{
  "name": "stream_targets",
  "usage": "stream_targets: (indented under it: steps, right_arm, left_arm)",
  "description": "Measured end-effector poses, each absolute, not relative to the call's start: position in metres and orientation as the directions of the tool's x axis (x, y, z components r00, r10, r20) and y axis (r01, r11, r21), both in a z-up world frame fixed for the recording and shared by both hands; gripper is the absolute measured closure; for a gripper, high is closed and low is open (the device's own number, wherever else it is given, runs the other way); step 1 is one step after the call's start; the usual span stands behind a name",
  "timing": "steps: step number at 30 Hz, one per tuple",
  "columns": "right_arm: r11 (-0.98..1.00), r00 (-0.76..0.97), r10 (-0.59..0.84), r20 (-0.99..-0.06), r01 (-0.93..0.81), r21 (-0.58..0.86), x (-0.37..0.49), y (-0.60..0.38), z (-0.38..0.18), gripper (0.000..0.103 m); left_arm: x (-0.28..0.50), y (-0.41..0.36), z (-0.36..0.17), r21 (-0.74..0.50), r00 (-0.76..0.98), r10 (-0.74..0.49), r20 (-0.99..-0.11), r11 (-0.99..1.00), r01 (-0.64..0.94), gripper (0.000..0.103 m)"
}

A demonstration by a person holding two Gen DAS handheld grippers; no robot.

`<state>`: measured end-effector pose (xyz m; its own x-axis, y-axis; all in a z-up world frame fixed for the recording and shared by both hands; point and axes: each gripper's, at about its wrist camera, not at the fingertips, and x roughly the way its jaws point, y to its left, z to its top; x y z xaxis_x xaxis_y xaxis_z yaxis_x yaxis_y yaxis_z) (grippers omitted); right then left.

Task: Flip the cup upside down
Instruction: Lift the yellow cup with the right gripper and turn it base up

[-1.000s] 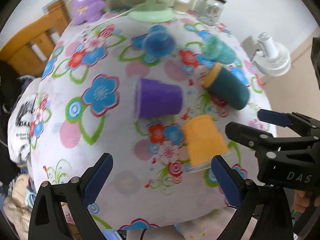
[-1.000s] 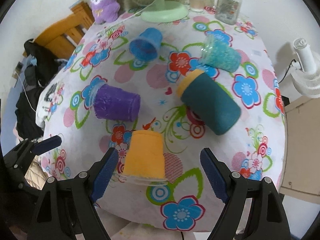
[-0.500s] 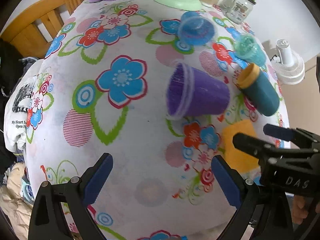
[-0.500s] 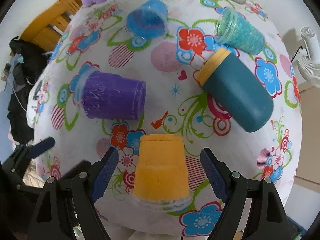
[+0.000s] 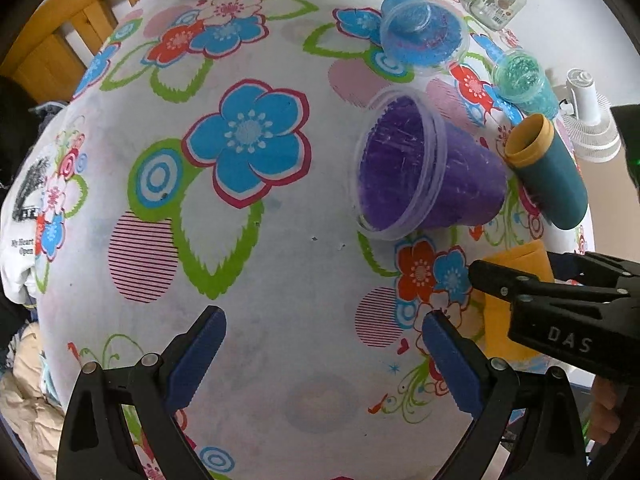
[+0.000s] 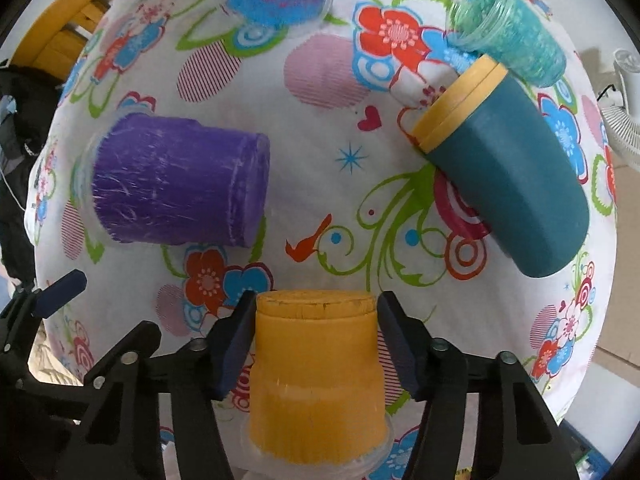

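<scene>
Floral tablecloth (image 6: 320,128); orange cup (image 6: 316,380) rim-down btwn right gripper (image 6: 316,344) fingers, gripped; left gripper (image 5: 324,360) fingers spread.

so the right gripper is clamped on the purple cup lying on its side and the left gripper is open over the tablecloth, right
Not quite. The right gripper is closed on the orange cup, as the right wrist view shows. The purple cup does lie on its side, but apart from both grippers. The left gripper is indeed open over the tablecloth.
</scene>
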<state>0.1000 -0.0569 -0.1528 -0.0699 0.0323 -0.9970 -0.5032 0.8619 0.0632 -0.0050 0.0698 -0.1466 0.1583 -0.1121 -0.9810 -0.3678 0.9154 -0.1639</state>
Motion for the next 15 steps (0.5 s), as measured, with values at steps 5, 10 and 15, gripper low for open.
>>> stream_targets:
  steps: [5, 10, 15]
  right_arm:
    - [0.865, -0.076, 0.035, -0.997, -0.498, 0.068, 0.099, -0.053, -0.157, 0.046]
    - [0.869, -0.059, 0.062, -0.996, -0.488, 0.083, 0.098, -0.054, -0.146, 0.046]
    - [0.868, 0.019, 0.119, -0.993, -0.488, 0.095, 0.095, -0.067, -0.112, 0.046]
  left_arm:
    - [-0.007, 0.070, -0.154, -0.165, 0.137, -0.123, -0.983, 0.919, -0.359, 0.003]
    - [-0.001, 0.070, -0.152, -0.170, 0.140, -0.128, -0.982, 0.924, -0.343, 0.003]
    - [0.005, 0.064, -0.127, -0.169, 0.179, -0.115, -0.977, 0.930, -0.326, 0.003]
